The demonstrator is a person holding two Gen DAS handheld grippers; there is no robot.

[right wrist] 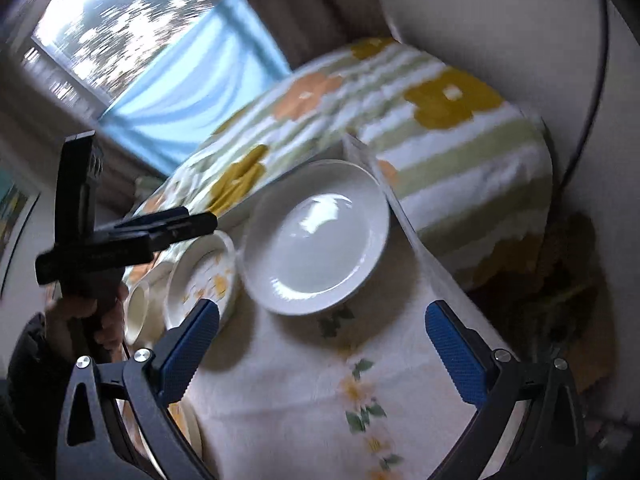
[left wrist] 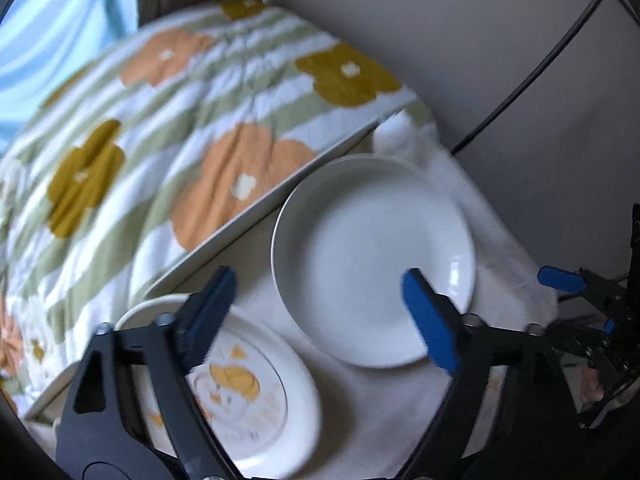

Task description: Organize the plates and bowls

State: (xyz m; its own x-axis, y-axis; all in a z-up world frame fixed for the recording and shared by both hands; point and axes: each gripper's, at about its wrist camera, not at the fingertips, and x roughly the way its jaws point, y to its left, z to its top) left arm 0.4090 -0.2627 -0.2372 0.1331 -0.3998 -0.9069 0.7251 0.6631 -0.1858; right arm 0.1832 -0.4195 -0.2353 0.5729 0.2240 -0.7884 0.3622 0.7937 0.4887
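While both grippers hung empty, jaws apart, the left gripper [left wrist: 320, 312] hovered over the white plate [left wrist: 372, 256] on the table [right wrist: 288, 392], beside the patterned plate [left wrist: 256, 396]. Next, probably: grip one rim, stack.

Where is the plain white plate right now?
The plain white plate sits on the flowery tablecloth, in the middle of the right wrist view. The plate with the orange picture is just to its left, and the flowered blanket lies behind it.
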